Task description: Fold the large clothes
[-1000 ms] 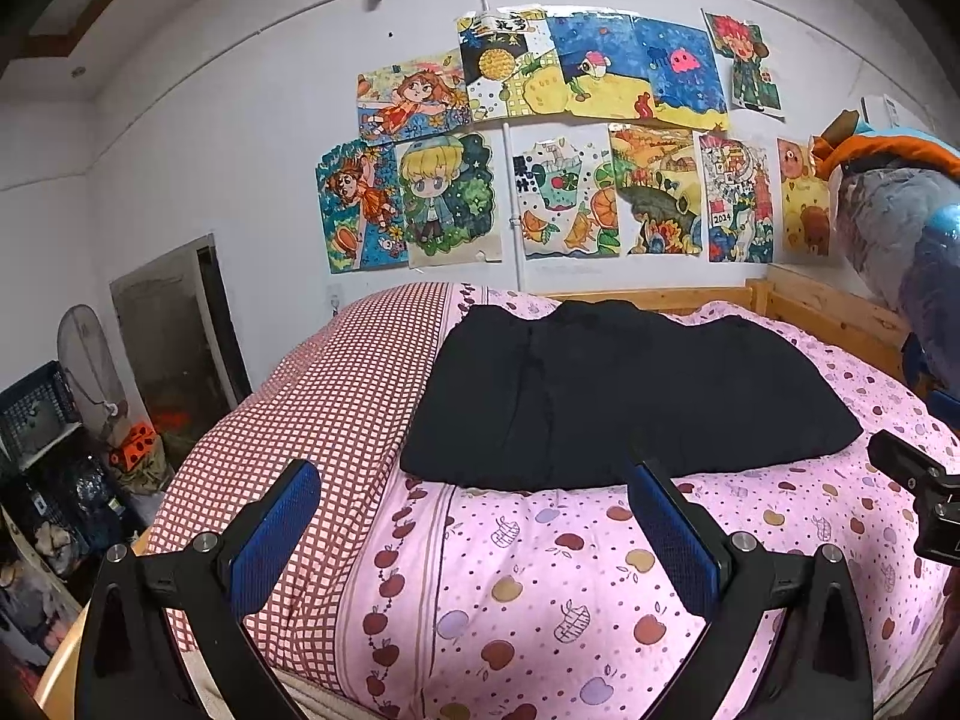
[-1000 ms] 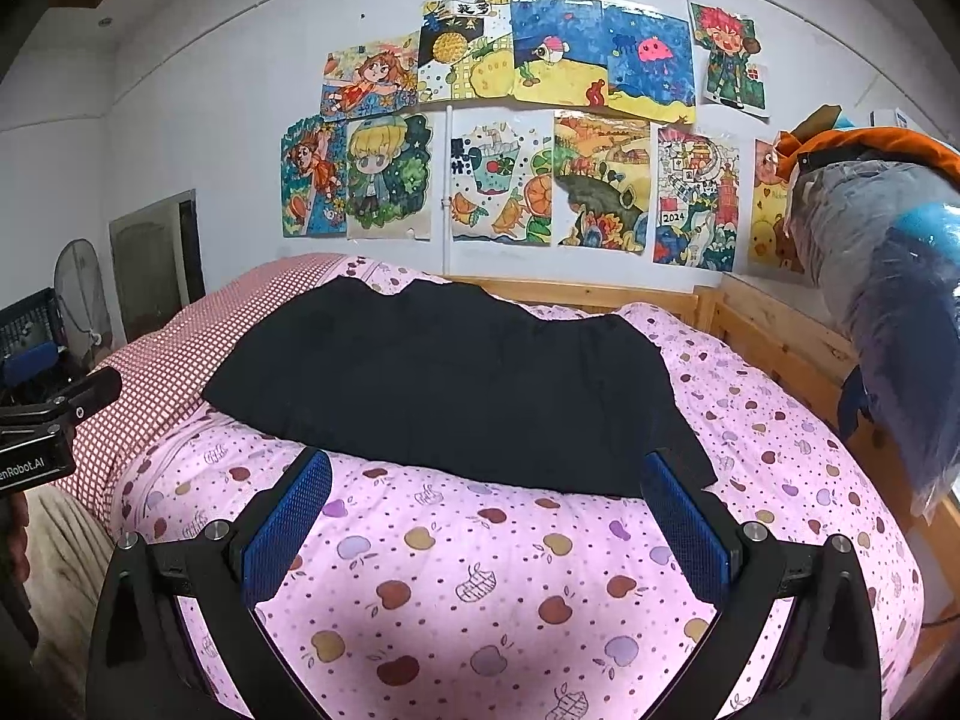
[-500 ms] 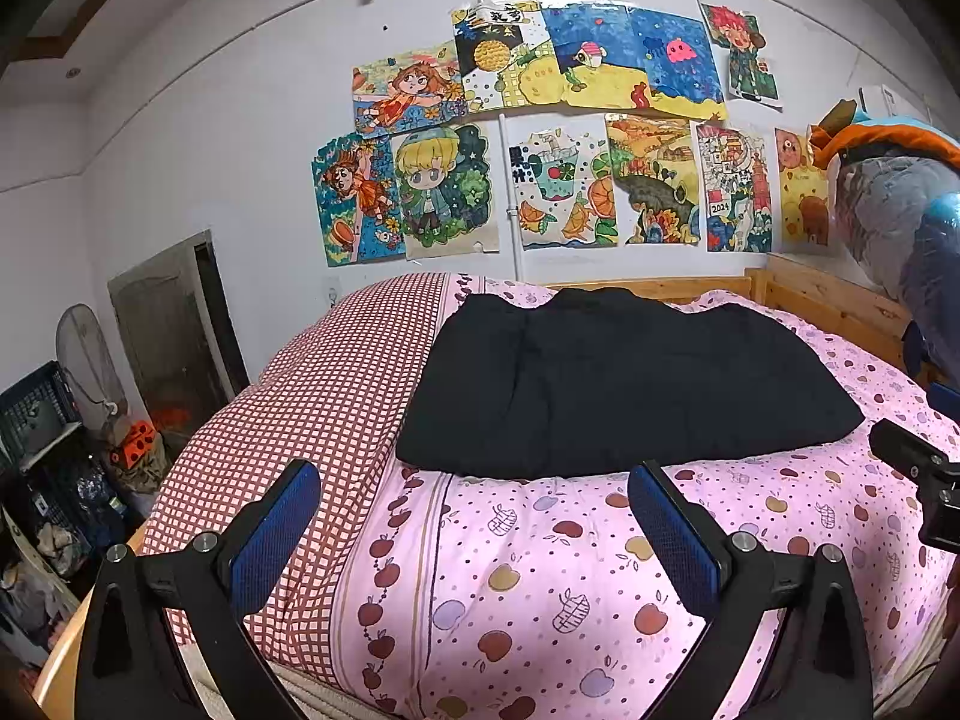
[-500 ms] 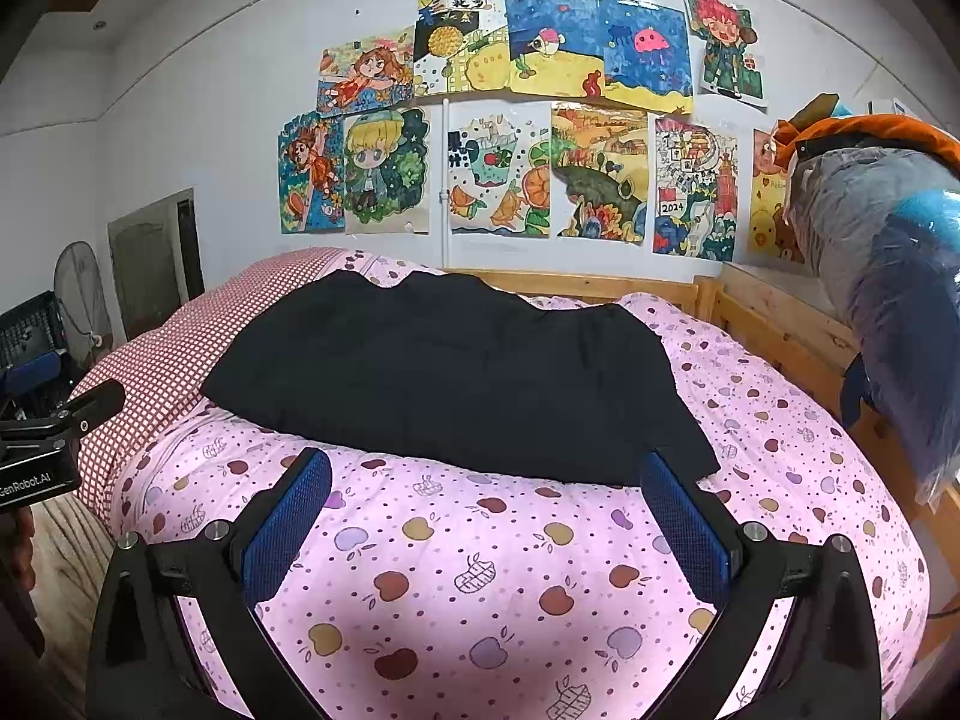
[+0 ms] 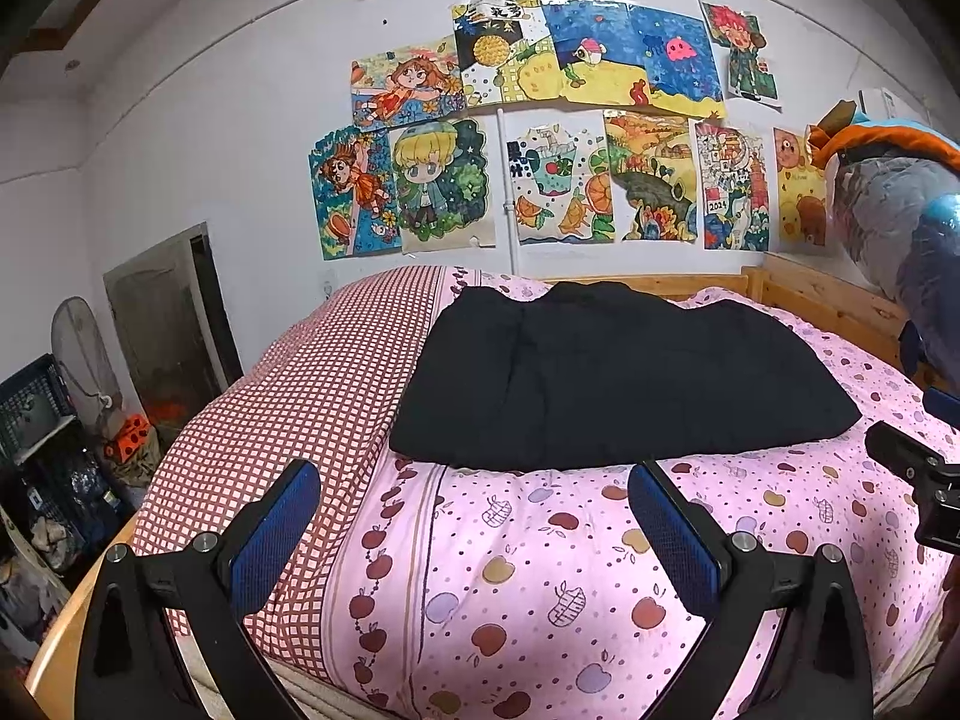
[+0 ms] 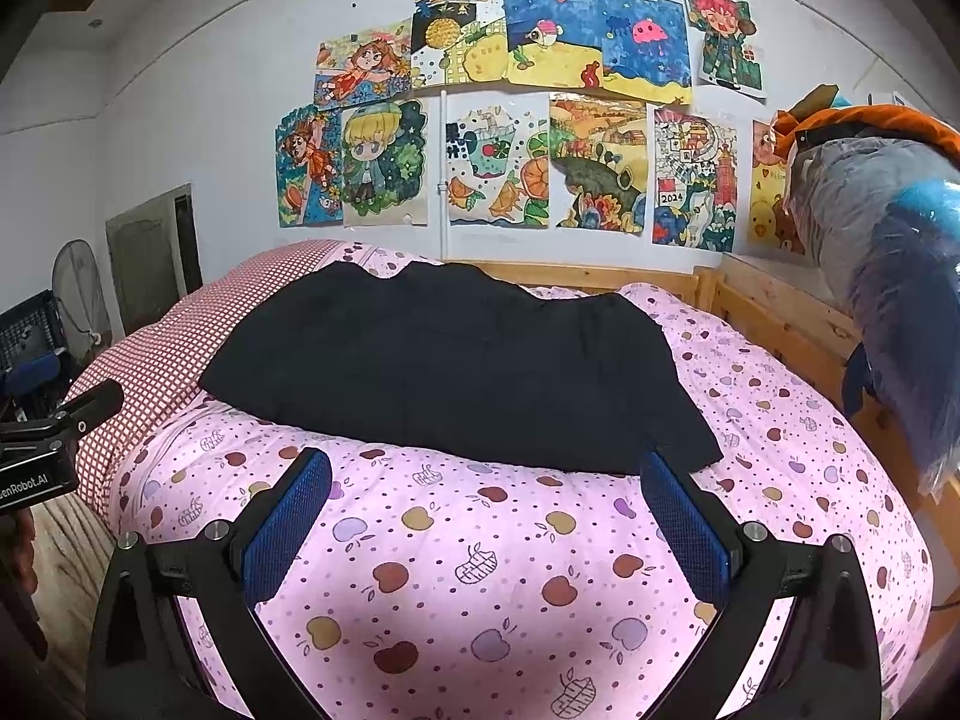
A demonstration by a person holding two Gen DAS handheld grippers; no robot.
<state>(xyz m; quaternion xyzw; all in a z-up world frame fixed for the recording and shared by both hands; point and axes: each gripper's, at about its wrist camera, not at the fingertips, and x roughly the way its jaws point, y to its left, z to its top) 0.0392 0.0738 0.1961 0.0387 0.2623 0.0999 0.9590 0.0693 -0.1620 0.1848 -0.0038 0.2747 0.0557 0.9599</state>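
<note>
Both grippers are spread wide with nothing in them. The black garment lies flat on the pink quilt, just ahead of the left gripper and a bit to its right. From the right gripper it's straight ahead, not touching either one.

1. "2024" on the city drawing taped to the wall.
2. Partial "enRobot.AI" on the left gripper body, seen from the right wrist view.
3. Characters on the other drawings: too small to read.
</note>
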